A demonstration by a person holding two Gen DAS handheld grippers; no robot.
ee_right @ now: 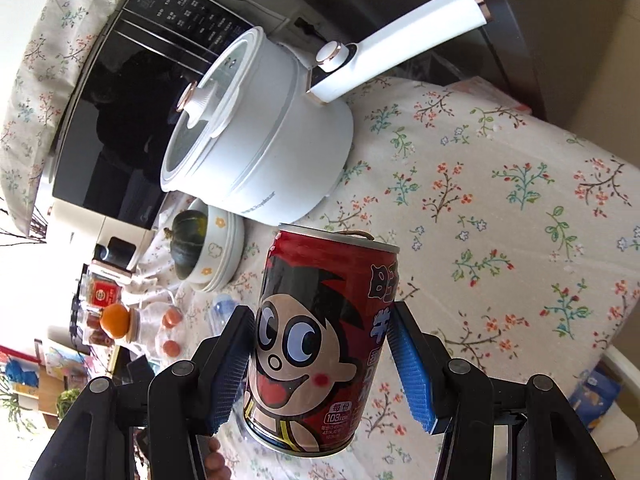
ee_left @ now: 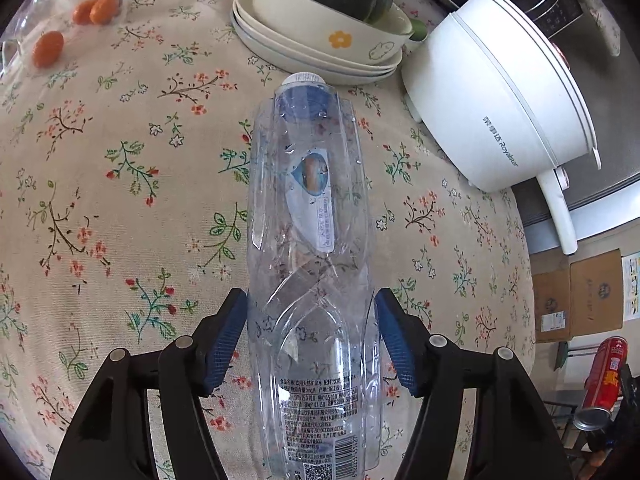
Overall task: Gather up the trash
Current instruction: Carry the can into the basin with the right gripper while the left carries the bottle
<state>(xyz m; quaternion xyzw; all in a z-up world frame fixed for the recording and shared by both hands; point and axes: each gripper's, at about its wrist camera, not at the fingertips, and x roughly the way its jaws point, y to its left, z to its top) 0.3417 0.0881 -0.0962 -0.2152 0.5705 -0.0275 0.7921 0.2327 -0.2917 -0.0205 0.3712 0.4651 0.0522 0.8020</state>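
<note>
My left gripper (ee_left: 311, 308) is shut on a clear empty plastic water bottle (ee_left: 308, 240), its blue pads pressing both sides of the lower body; the white cap points away toward the plates. My right gripper (ee_right: 322, 324) is shut on a red drink can (ee_right: 316, 332) with a cartoon face, held above the flowered tablecloth (ee_right: 500, 208). The same can (ee_left: 602, 380) shows at the lower right of the left wrist view, beyond the table edge. The bottle's blue neck (ee_right: 222, 306) shows faintly in the right wrist view.
A white electric pot (ee_left: 500, 108) with a long handle stands at the right on the tablecloth (ee_left: 120, 200). Stacked cream plates and a bowl (ee_left: 320, 36) hold a dark green squash. Small oranges (ee_left: 48, 48) lie in clear plastic at far left. Cardboard boxes (ee_left: 576, 296) sit below the table.
</note>
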